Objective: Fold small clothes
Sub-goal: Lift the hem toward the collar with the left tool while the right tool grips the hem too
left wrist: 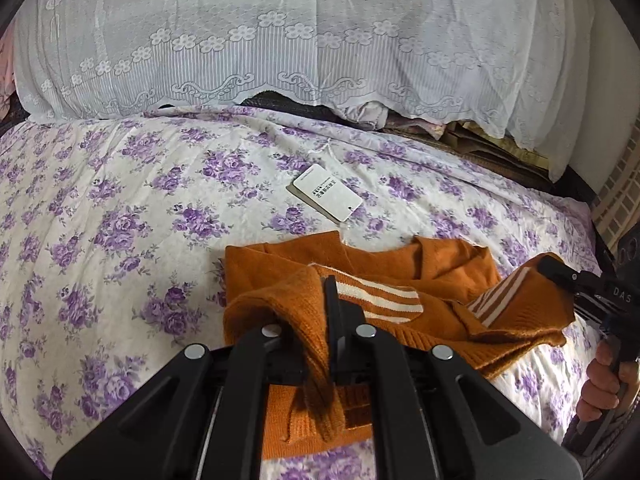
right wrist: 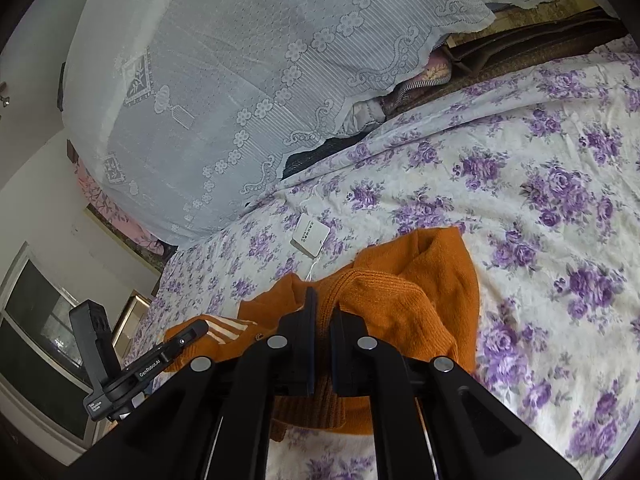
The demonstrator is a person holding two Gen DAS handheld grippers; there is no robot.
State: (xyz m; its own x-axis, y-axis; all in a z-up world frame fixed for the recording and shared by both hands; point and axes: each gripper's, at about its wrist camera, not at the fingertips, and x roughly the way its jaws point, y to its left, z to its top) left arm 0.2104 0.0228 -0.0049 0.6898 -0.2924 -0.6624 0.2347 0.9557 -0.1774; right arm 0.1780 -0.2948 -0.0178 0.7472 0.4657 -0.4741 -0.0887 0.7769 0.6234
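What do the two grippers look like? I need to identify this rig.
Both the left gripper and right gripper are matte black, with flat finger pads and round silver bolt heads. White lettering marks each body. A bare hand holds one handle.

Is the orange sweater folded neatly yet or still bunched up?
Still bunched. The sweater lies crumpled on the sheet, layers overlapping unevenly, with the left gripper and right gripper each shut on an edge.

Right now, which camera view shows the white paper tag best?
The left wrist view shows the white paper tag best: it lies flat on the floral bedsheet, large and unobstructed, with printing visible. In the right wrist view it is smaller and tilted, beyond the orange sweater.
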